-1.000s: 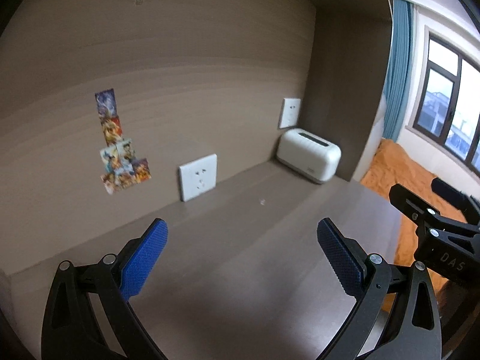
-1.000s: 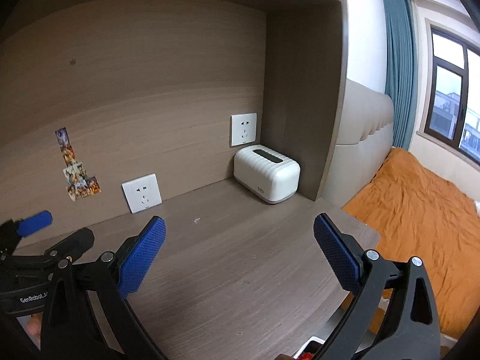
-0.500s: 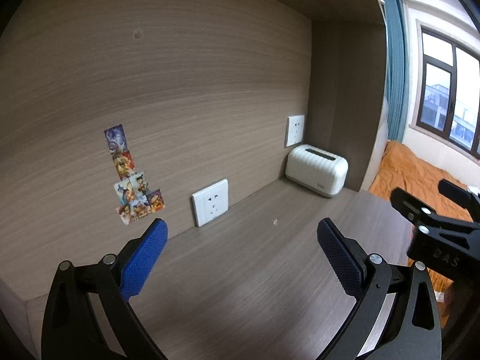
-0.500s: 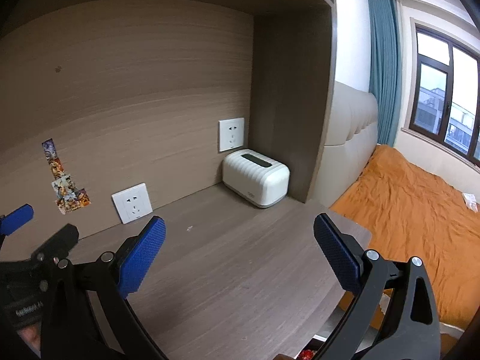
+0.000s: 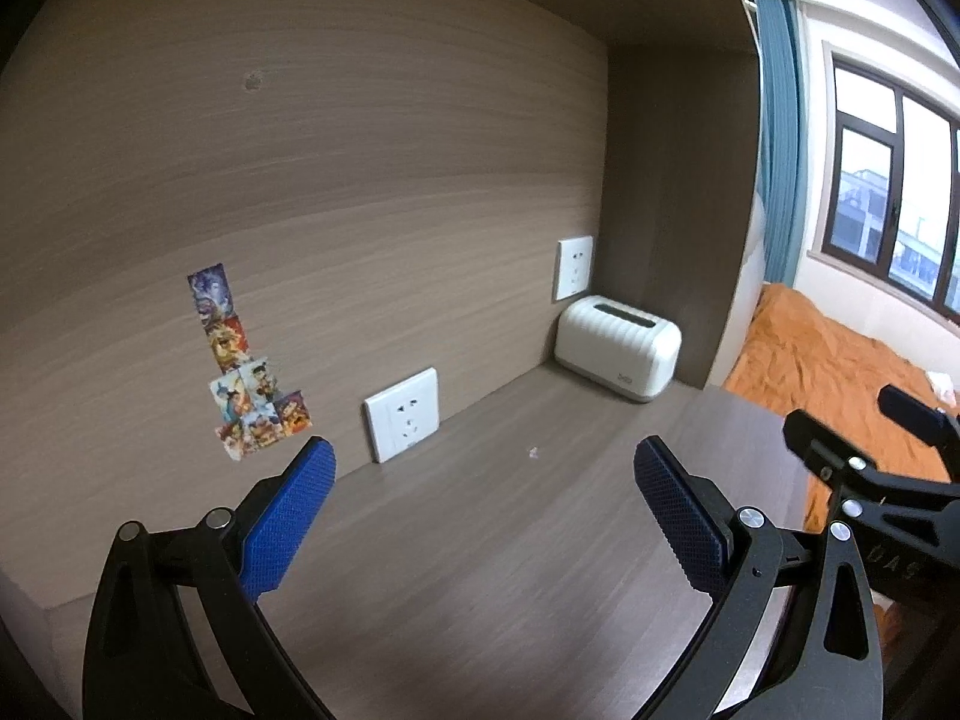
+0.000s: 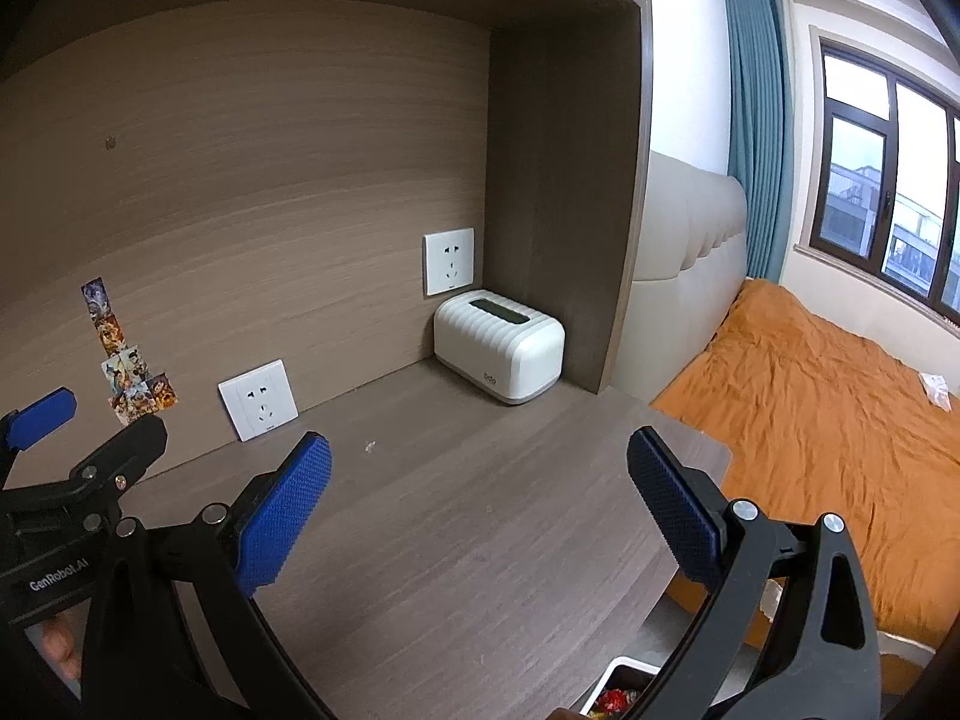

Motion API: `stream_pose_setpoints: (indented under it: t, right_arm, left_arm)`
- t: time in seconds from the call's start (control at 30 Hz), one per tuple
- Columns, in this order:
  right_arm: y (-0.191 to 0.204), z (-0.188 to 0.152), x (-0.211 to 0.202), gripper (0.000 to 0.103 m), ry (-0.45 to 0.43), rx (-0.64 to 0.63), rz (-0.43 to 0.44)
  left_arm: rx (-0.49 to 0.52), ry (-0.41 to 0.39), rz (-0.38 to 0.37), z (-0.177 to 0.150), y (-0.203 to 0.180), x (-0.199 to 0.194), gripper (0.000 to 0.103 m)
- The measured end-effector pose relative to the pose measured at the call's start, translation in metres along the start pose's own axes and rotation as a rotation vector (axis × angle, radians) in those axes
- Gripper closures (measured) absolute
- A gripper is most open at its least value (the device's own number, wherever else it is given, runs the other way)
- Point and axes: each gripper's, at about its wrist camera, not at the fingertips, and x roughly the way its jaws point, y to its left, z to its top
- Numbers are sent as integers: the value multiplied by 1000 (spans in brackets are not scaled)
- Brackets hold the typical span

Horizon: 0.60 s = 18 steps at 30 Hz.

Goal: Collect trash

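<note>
Both the left gripper (image 5: 483, 483) and the right gripper (image 6: 479, 474) hover over the brown wood-grain desk (image 6: 480, 540) with blue-padded jaws spread wide and holding nothing. A tiny white scrap of trash (image 6: 369, 447) lies on the desk at 11 o'clock from the right gripper, between a white wall socket (image 6: 258, 399) and a white ribbed tissue box (image 6: 498, 354). A white bin with colourful wrappers (image 6: 618, 693) sits below the desk edge at 5 o'clock.

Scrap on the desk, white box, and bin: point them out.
Scrap (image 5: 532, 452), left wrist view, its middle.
White box (image 6: 501, 354), right wrist view, its ribbed side.
Bin (image 6: 624, 671), right wrist view, its white rim at the bottom edge.
</note>
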Motion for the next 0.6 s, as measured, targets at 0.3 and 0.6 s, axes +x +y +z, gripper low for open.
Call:
stream_pose_setpoints:
  t: [0.3,0.6]
  right_arm:
    - [-6,-3,1,5,25,24,17]
    - [-17,-4,5,5,49,64,37]
  left_arm:
    - [16,1,-13,1,-8,0,5]
    - [21,3,-18,4,-16,1,5]
